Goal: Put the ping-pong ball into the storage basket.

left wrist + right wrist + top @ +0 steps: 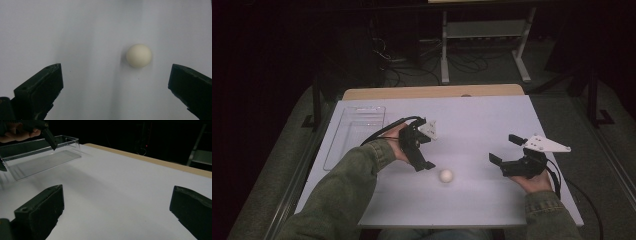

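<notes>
A small white ball (445, 175) rests on the white table sheet (472, 125), toward the front middle. My left gripper (421, 149) hovers just left of it, tilted down at the table, jaws wide open. In the left gripper view the ball (139, 55) lies ahead of the open left gripper (116, 72), nearer the right-hand jaw and touching neither. My right gripper (504, 148) is open and holds nothing, a hand's width to the right of the ball. The right gripper (117, 195) looks across bare sheet.
A clear plastic tray (354, 132) lies along the table's left side and holds nothing; the tray (45, 157) also shows in the right gripper view. A wooden strip (432, 92) marks the far edge. Beyond are a dark floor, cables and a metal stand (484, 45).
</notes>
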`<state>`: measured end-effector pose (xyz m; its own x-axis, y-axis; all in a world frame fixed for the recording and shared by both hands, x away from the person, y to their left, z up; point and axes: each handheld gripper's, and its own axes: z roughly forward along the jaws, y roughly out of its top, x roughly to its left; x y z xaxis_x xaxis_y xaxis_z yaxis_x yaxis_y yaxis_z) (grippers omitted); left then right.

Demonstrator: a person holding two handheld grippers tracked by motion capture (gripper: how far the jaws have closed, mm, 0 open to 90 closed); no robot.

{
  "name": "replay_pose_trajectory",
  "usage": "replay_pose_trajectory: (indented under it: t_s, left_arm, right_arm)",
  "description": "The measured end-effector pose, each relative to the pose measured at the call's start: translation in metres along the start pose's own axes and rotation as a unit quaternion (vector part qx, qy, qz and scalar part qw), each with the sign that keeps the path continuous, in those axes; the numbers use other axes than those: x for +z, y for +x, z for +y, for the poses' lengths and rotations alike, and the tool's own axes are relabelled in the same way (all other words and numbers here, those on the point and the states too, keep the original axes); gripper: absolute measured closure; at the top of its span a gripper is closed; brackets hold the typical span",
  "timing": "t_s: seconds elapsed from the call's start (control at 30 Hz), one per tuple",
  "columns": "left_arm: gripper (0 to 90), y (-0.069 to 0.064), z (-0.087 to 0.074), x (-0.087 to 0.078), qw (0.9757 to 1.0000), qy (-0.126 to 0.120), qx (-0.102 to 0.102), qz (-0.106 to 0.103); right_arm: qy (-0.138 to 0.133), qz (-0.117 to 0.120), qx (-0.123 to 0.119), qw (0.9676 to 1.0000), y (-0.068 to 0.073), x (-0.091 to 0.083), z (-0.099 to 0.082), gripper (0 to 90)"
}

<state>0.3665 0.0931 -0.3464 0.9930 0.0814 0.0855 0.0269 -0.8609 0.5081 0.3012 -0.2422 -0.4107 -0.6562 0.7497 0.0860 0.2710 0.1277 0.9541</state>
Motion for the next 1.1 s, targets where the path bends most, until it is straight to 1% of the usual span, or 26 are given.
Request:
replay_pose_trajectory:
  t_s: [0.07,0.33,0.63,0.73,0.97,1.1]
  left_arm:
    - [0.0,0.000,0.002,0.002,1.0000,0.006,0.004,-0.002]
    - [0.0,-0.002,0.009,0.010,0.9998,0.014,0.010,-0.012]
    - [0.0,-0.004,0.010,0.018,0.9994,0.027,0.018,-0.015]
    - [0.0,-0.004,0.011,0.021,0.9991,0.032,0.018,-0.020]
    - [0.0,-0.008,0.012,0.030,0.9981,0.046,0.027,-0.029]
    - [0.0,-0.008,0.014,0.034,0.9980,0.047,0.029,-0.031]
  right_arm:
    - [0.000,0.000,0.000,1.0000,0.000,0.000,0.000,0.0]
    - [0.000,0.000,0.000,1.0000,0.000,0.000,0.000,0.0]
    - [0.001,0.001,-0.001,1.0000,0.000,0.000,0.000,0.0]
    - [0.001,0.000,0.000,1.0000,0.000,0.000,0.000,0.0]
    - [0.002,-0.001,-0.003,1.0000,0.000,0.000,-0.001,0.0]
    - [0.001,-0.002,-0.002,1.0000,0.000,0.000,-0.001,0.0]
